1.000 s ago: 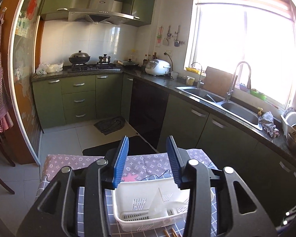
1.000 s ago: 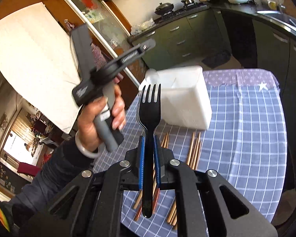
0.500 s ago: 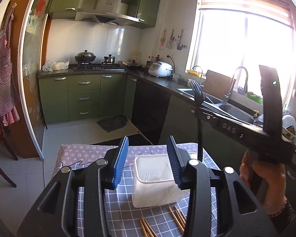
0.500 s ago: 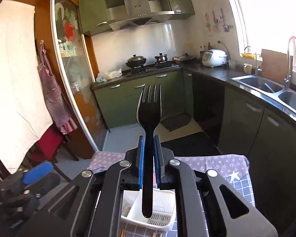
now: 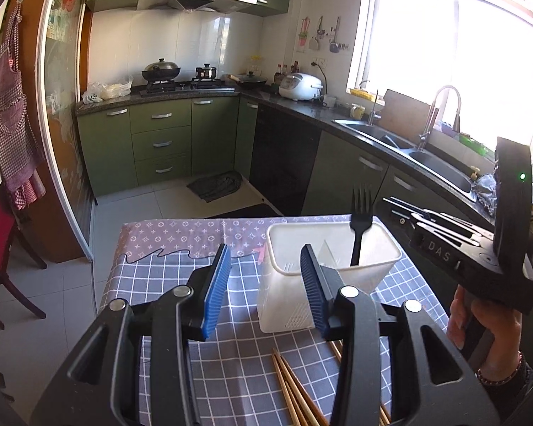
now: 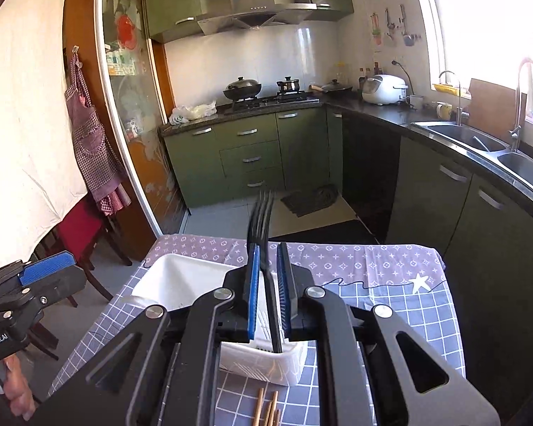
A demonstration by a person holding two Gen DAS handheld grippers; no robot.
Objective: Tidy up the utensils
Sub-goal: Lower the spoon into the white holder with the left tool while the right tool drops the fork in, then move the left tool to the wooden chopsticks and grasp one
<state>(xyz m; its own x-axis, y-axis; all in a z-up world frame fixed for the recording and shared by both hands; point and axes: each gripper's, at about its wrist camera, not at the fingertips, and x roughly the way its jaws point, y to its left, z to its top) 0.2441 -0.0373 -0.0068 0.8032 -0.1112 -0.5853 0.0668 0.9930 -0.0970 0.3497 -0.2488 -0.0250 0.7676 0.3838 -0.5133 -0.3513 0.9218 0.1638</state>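
Right gripper [image 6: 266, 284]: fingers nearly closed, blue pads clamped on the handle of a black fork [image 6: 263, 227]. Fork tines point up and away; the handle end hangs down inside the white utensil holder [image 6: 167, 277]. From the left wrist view the fork [image 5: 360, 220] stands upright in the holder's right-hand compartment, just right of the inner divider, with the tines above the rim. Whether the handle tip touches the holder floor cannot be told.

Left gripper [image 5: 263, 284]: fingers partly open, nothing between the pads and touching nothing. It hovers over the near-left part of the worktop [image 5: 160, 284], and the right pad overlaps the holder [image 5: 291, 248] in view; contact with the holder wall cannot be told.

Holder stands upright on the checked cloth, toward the far right of the worktop, near the patterned border strip. Wooden chopsticks [image 5: 295, 390] lie loose on the cloth, near side of the holder, apart from it; more show at the bottom edge of the right wrist view [image 6: 266, 408].

Open room: the left half of the worktop is bare cloth. Far edge drops to the tiled floor [image 5: 177, 202]. Green cabinets [image 6: 479, 220] run close along the right side of the worktop.
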